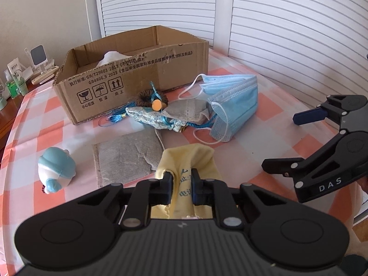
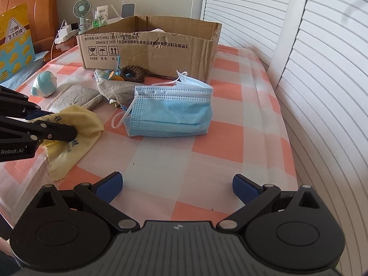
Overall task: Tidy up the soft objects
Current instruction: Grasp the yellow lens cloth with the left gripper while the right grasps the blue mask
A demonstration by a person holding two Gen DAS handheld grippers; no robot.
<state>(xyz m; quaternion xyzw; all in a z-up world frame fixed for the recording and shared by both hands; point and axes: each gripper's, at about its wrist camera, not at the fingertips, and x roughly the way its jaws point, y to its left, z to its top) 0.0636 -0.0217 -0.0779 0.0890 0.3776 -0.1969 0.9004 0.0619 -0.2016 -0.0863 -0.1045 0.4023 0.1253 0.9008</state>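
My left gripper [image 1: 181, 179] is shut on a yellow cloth [image 1: 186, 158] with blue print, bunched between its pads near the table's front; the same yellow cloth [image 2: 78, 124] shows at the left of the right wrist view. A stack of blue face masks [image 1: 232, 101] [image 2: 170, 112] lies mid-table. Beside it sit a grey lace pouch [image 1: 188, 110], a sparkly blue pouch [image 1: 147, 117], a brown scrunchie [image 1: 149, 96] and a flat grey pad [image 1: 126, 154]. A blue and white plush toy [image 1: 55, 170] rests at the left. My right gripper [image 2: 177, 185] stands open over bare tablecloth.
An open cardboard box [image 1: 128, 69] [image 2: 149, 46] with something white inside stands at the back of the checked tablecloth [image 2: 218, 142]. White louvred doors [image 2: 322, 69] run along the right. Bottles, a small fan [image 2: 81, 9] and chargers crowd a side table at the far left.
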